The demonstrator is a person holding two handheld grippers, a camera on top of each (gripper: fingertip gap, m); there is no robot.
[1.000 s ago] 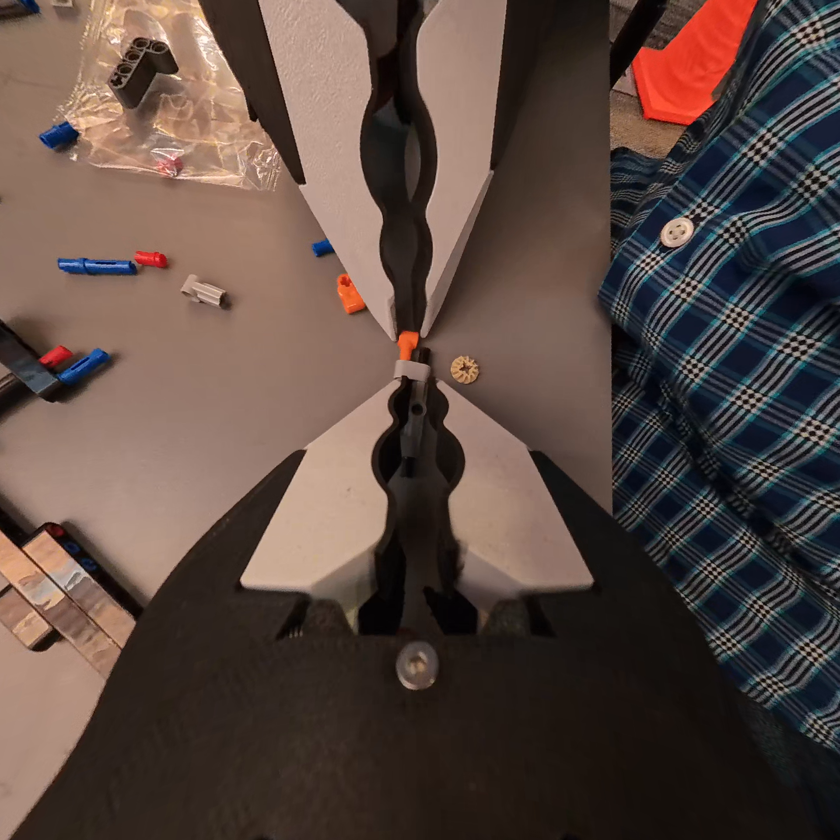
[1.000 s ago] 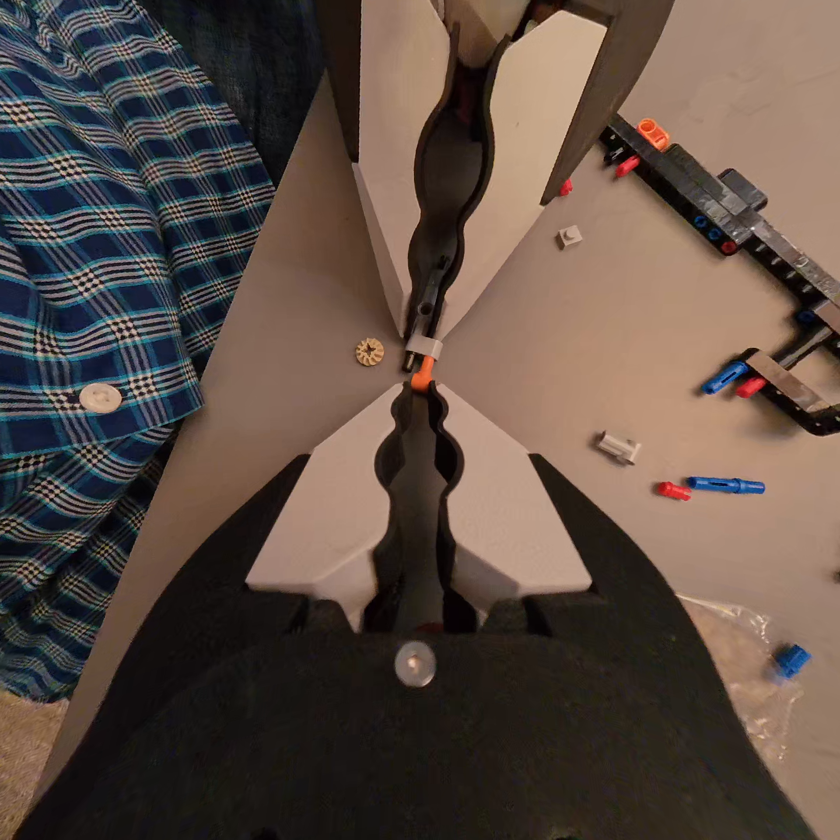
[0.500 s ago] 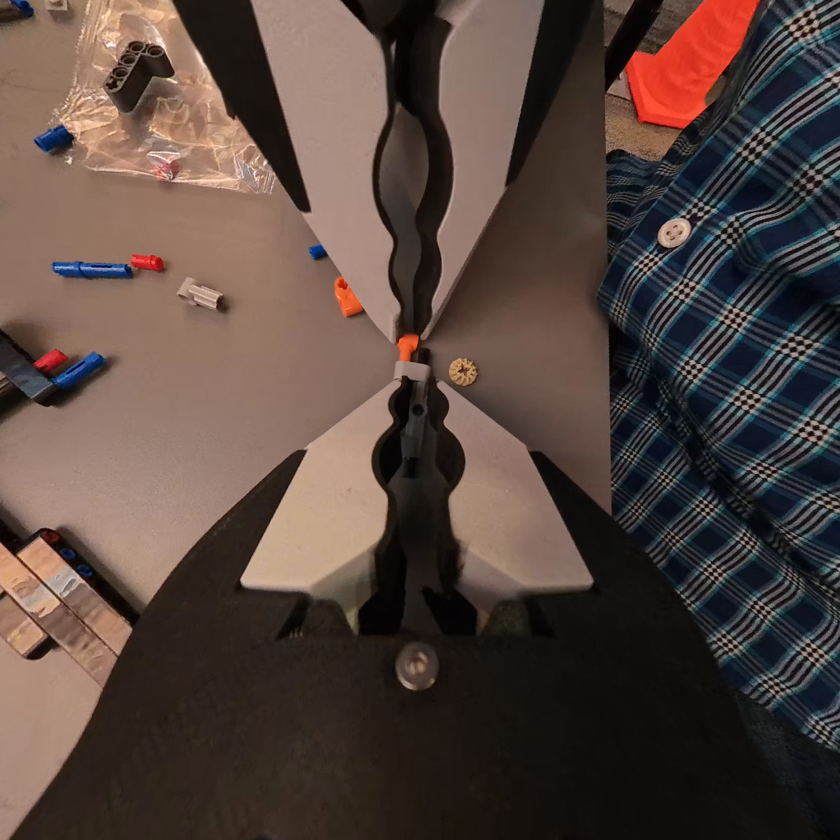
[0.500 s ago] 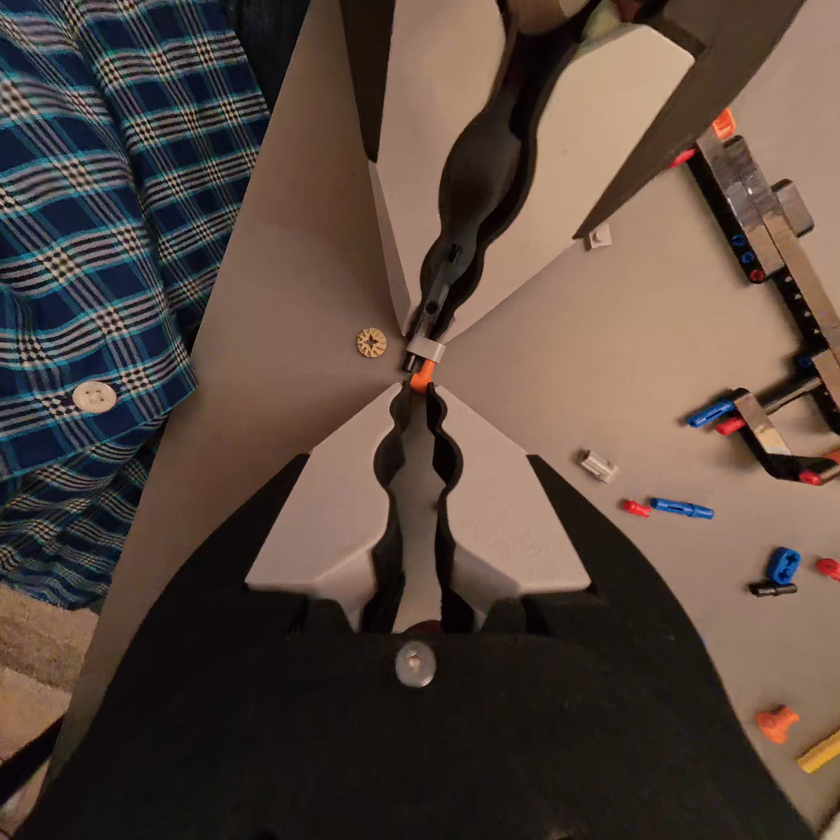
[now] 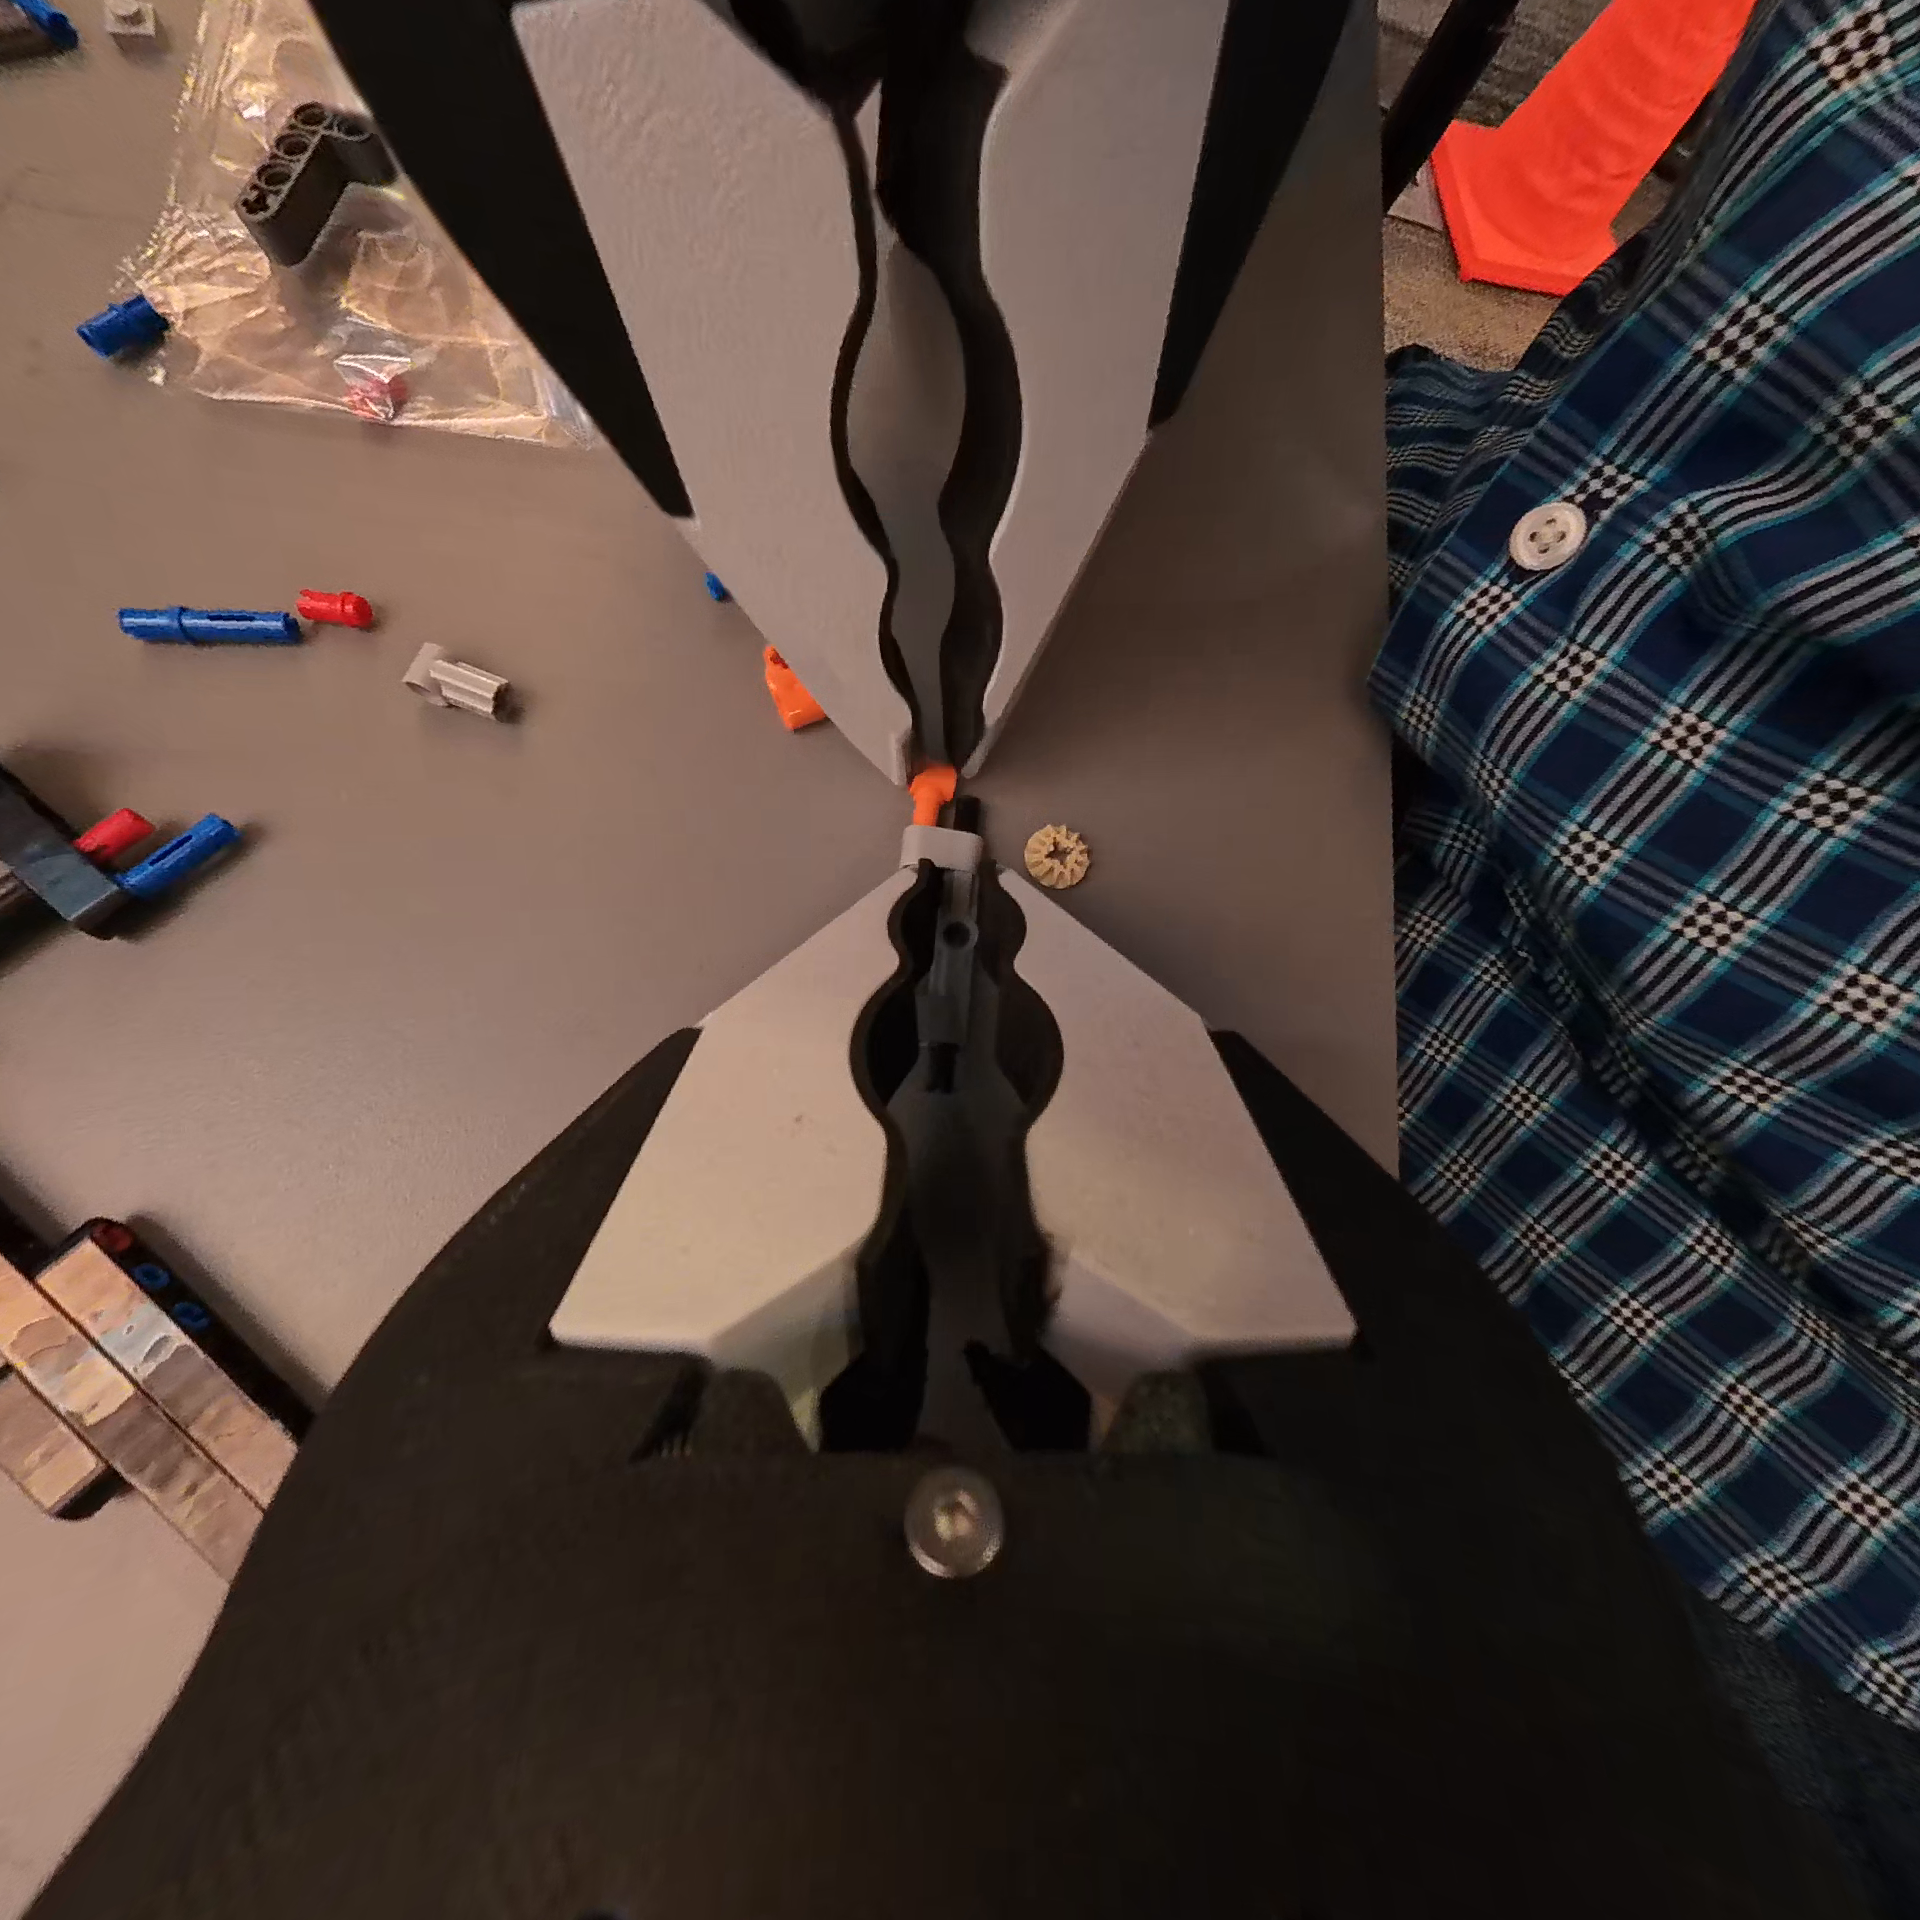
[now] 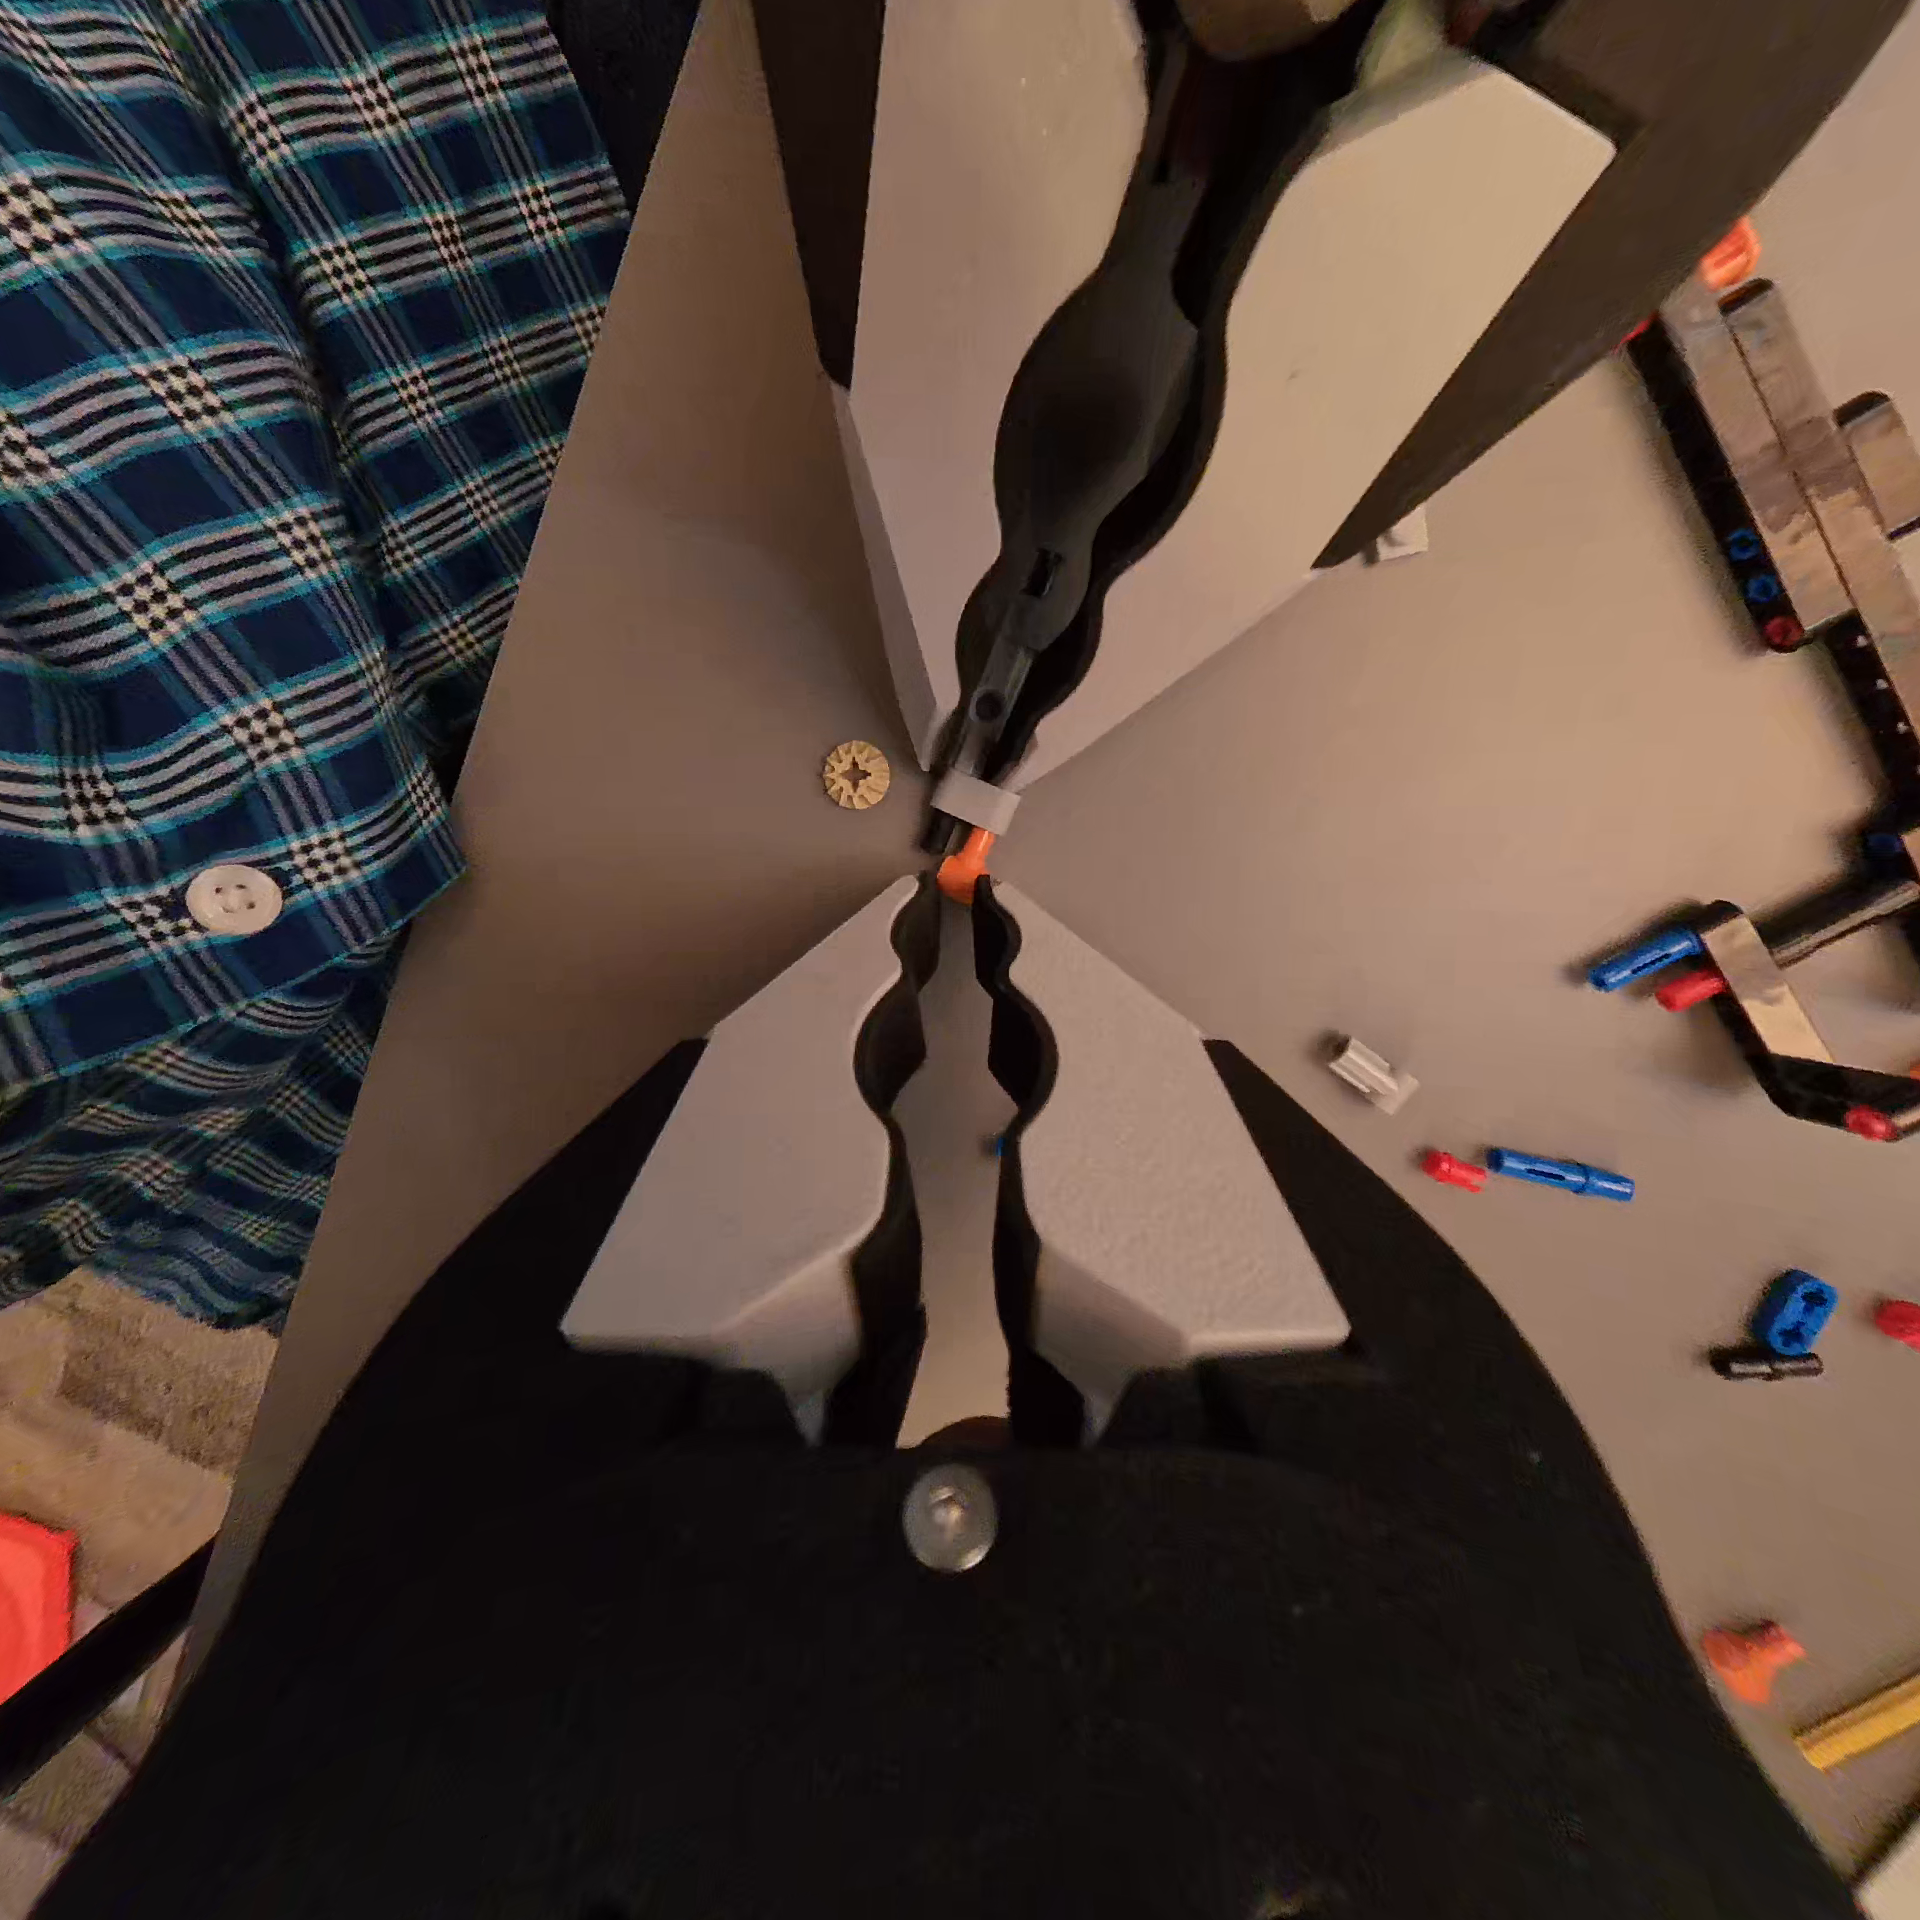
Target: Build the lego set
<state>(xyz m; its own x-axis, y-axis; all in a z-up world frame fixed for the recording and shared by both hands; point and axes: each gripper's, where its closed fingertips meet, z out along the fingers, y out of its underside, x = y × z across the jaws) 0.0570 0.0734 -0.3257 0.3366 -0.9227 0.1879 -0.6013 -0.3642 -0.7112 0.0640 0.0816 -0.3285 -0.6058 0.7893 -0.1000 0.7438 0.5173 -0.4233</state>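
Orange pin sits pinched in the right gripper, tip to tip with the grey connector clenched by the left gripper — keep both coaxial, push straight. Tan gear lies beside.

A grey worktop carries a tan gear just beside the tongs' tips, with blue pins, a grey connector and a plastic bag farther off.
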